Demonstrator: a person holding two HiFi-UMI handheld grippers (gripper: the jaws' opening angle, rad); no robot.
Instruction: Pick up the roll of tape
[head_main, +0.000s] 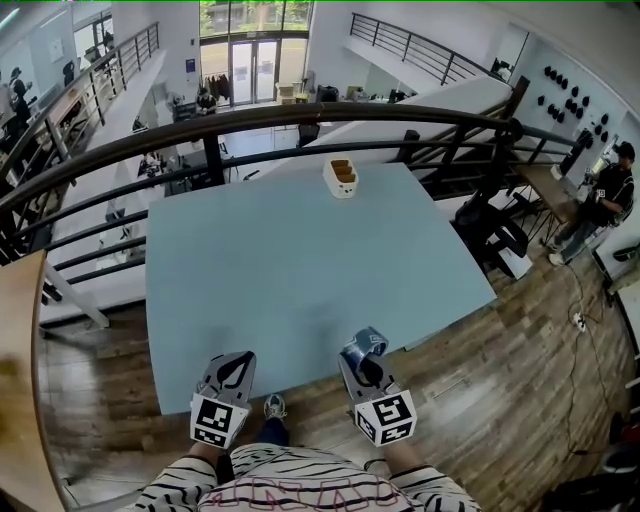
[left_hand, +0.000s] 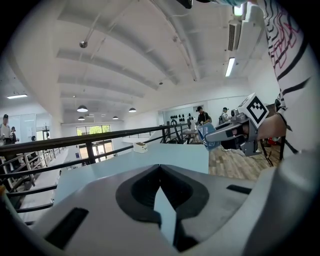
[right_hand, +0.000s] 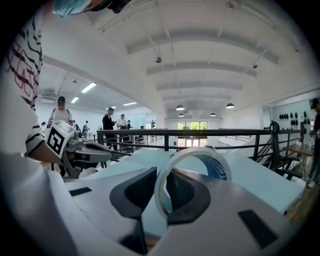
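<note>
The roll of tape, clear with a blue inner liner, is held off the table at its near edge, and my right gripper is shut on it. In the right gripper view the tape ring stands upright between the jaws. My left gripper hangs over the near edge further left; it is shut, with nothing in it. Its jaws meet at the tip in the left gripper view. That view also shows the right gripper with the tape at its end. The left gripper appears at the left of the right gripper view.
The light blue table stretches ahead, with a small white box at its far edge. A dark railing runs behind the table. Wooden floor lies to the right, where a person stands by a desk.
</note>
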